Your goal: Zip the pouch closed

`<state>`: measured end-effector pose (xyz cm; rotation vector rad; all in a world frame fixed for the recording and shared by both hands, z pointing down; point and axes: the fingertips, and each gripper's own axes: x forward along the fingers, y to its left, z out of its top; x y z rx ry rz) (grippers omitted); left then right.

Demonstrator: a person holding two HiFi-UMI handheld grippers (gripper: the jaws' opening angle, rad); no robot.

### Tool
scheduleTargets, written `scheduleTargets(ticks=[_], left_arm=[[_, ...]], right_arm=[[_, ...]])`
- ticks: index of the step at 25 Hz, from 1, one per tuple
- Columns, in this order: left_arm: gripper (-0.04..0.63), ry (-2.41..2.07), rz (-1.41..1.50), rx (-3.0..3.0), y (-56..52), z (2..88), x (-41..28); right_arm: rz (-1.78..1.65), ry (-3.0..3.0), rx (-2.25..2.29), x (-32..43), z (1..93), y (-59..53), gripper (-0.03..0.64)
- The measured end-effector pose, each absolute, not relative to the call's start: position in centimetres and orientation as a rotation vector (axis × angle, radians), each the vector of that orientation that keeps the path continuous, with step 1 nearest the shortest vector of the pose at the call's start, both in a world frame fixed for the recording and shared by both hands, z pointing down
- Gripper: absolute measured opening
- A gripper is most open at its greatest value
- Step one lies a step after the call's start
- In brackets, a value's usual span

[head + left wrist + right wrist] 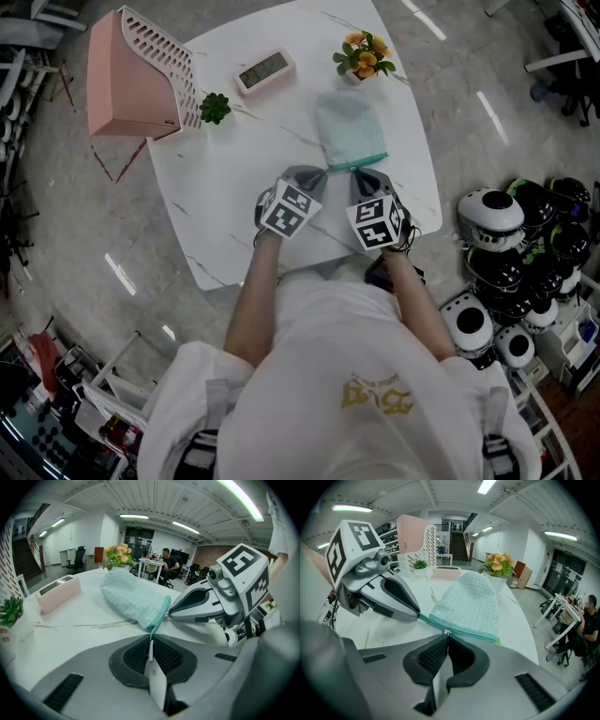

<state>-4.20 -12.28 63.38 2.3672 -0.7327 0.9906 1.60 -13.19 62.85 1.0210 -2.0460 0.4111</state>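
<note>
On the white desk (234, 187) lies one pale teal checked pouch (350, 131), flat near the middle, its zip edge turned towards the person. Two tools meet it there, one at each side of that edge. The left hand-held gripper (314, 175) is clenched on the end of the pouch's teal zip tape; its own view shows the jaws pressed together with the tape running in between them. The right hand-held gripper (361, 175) is clamped too, pinching the small silvery zip pull (447, 632) part-way along the zip edge. The two tips sit close together but do not touch.

Further back on the desk I count four other things, one of each: a pink clock (264, 70), a small green plant (215, 108), a pot of orange flowers (364, 54) just beyond the pouch's far end, and a pink slotted rack (136, 75) at the far left corner.
</note>
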Motion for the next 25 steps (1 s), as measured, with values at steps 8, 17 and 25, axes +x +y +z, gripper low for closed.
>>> scheduleTargets(ticks=[8,17,25], left_arm=[[0.040,-0.751,0.994,2.352,-12.2,63.3,-5.2],[0.038,-0.769,0.986,2.345,-12.5,63.3,-5.7],[0.038,-0.795,0.996,2.327,-12.6,63.4,-6.7]], right_arm=[[0.419,-2.022,1.045,2.6,62.8,-13.2,0.017],[0.419,-2.012,1.054,3.2,63.1,-13.4,0.017],[0.426,-1.982,1.072,4.7,63.3,-13.3,0.017]])
